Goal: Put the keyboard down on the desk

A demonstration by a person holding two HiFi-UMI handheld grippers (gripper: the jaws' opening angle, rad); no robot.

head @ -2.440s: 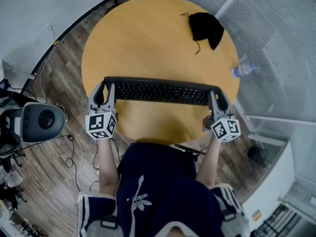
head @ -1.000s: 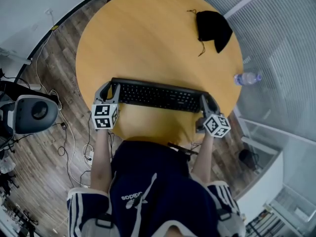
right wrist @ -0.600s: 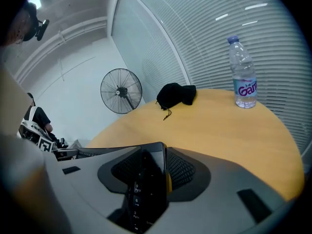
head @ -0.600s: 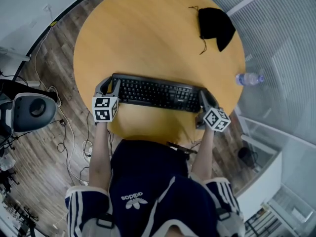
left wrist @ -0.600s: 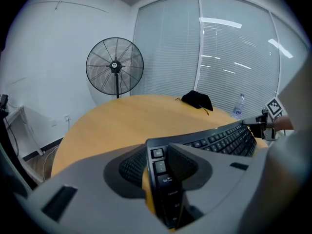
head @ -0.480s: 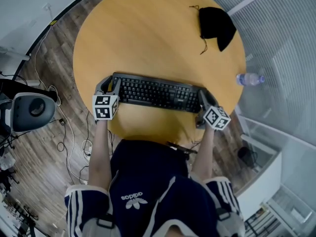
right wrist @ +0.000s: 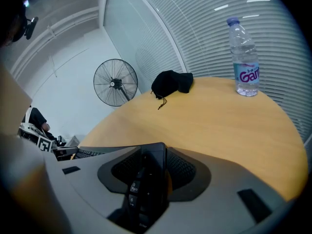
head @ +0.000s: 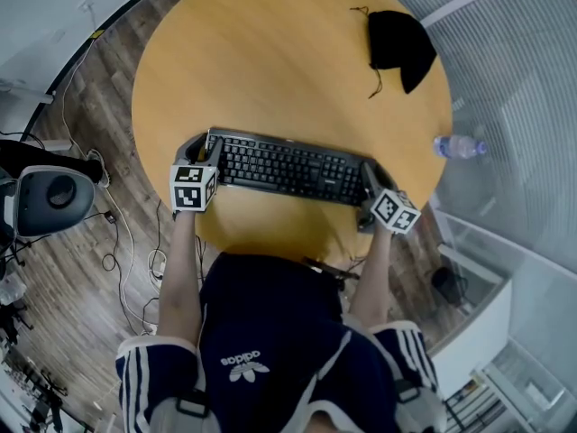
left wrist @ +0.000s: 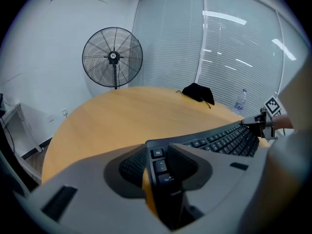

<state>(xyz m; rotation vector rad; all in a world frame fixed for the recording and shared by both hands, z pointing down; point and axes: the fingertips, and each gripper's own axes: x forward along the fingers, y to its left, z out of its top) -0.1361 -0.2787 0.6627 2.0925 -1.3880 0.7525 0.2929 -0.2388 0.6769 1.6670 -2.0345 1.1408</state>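
A black keyboard [head: 287, 167] stretches across the near part of the round wooden desk [head: 270, 61], low over or on its top; contact cannot be told. My left gripper [head: 206, 148] is shut on the keyboard's left end [left wrist: 163, 167], and my right gripper [head: 368, 177] is shut on its right end [right wrist: 146, 184]. In the left gripper view the keys [left wrist: 229, 141] run off to the right toward the other gripper's marker cube [left wrist: 272, 106]. The jaws clamp each end between them.
A black cloth pouch [head: 398, 45] lies at the desk's far right, also in the right gripper view [right wrist: 170, 84]. A water bottle [right wrist: 245, 57] stands near the right rim [head: 458, 147]. A standing fan [left wrist: 112, 57] is beyond the desk. Cables and a grey machine [head: 47, 198] sit on the floor at left.
The keyboard, held at both ends, has come down and a little forward over the desk since the first frame. Over the last half second it has hardly moved.
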